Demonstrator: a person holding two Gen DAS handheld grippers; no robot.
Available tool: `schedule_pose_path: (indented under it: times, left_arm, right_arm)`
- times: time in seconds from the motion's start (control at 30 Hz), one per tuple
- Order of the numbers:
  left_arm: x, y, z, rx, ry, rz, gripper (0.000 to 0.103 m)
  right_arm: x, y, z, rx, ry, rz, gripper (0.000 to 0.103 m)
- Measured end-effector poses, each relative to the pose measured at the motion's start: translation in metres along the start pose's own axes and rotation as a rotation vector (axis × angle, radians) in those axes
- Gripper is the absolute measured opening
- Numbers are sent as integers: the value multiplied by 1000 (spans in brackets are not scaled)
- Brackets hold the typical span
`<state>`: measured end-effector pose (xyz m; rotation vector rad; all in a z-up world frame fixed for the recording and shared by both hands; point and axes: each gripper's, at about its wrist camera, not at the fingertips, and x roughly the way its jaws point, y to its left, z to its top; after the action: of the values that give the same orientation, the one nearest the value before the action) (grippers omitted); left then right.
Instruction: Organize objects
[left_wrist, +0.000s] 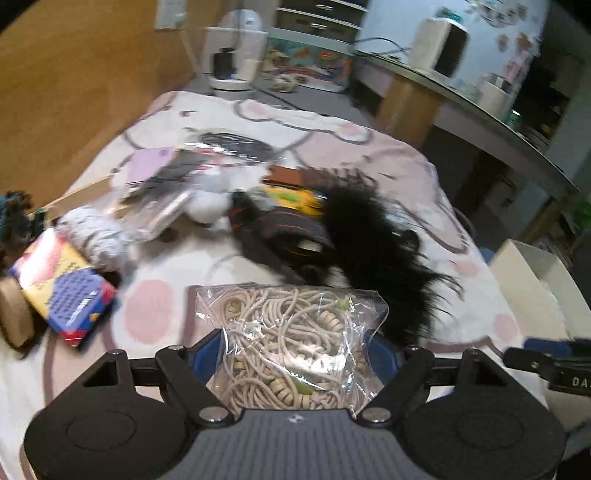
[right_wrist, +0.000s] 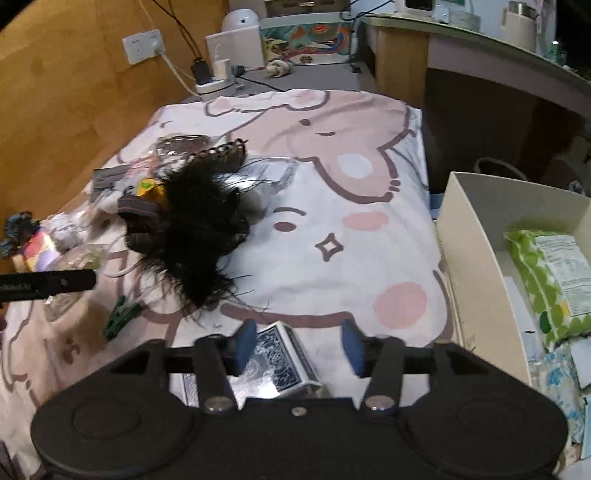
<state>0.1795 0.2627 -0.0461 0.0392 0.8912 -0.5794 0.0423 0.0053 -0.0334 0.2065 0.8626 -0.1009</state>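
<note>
Left gripper (left_wrist: 295, 354): clear bag of beige cord (left_wrist: 291, 343) is clamped between its blue pads, near edge of the cartoon blanket (left_wrist: 258, 122). Right gripper (right_wrist: 299, 347): jaws apart, blue card deck (right_wrist: 284, 358) lies between them, only the left pad beside it. Black feather piece (right_wrist: 199, 236) sits mid-blanket; cream box (right_wrist: 476, 258) is at far right.

left gripper (left_wrist: 295, 343): jaws clamped | right gripper (right_wrist: 299, 345): jaws apart, nothing pinched
</note>
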Motion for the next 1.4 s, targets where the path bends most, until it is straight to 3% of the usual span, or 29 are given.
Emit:
schedule_pose_path:
  times: [0.07,0.1,0.33,0.57,0.67,0.77,0.93,1.07,1.3,1.4]
  left_arm:
    - [0,-5,-2,15,6,-19,81]
    - [0,-8,-2,24,10,-26,81]
    - [5,-25,-11,80,66,-67,81]
    - [11,-30,-16,119,105,-77,81]
    - [12,-33,-17,131,114,-81,81]
    - [13,-37,-19,149,120,-82,81]
    - [15,-42,-21,169,128,-88,81]
    - [16,-48,-24,188,133,-92,81]
    - [21,-66,-33,245,155,-114,81]
    - [27,-71,-40,274,183,-112,83]
  right_arm:
    - [0,5,-1,-65,19,41,87]
    - [-1,10,-3,-103,21,57,91]
    - [16,30,-12,-223,96,111,99]
    - [43,44,-16,-321,169,87,100]
    - [53,42,-16,-294,180,82,97]
    - [53,38,-15,-266,168,92,90]
    - [38,31,-10,-234,116,67,90]
    - [29,12,-1,-155,64,10,90]
    - [41,-14,2,-72,48,-146,90]
    - [53,-22,0,-53,87,-145,90]
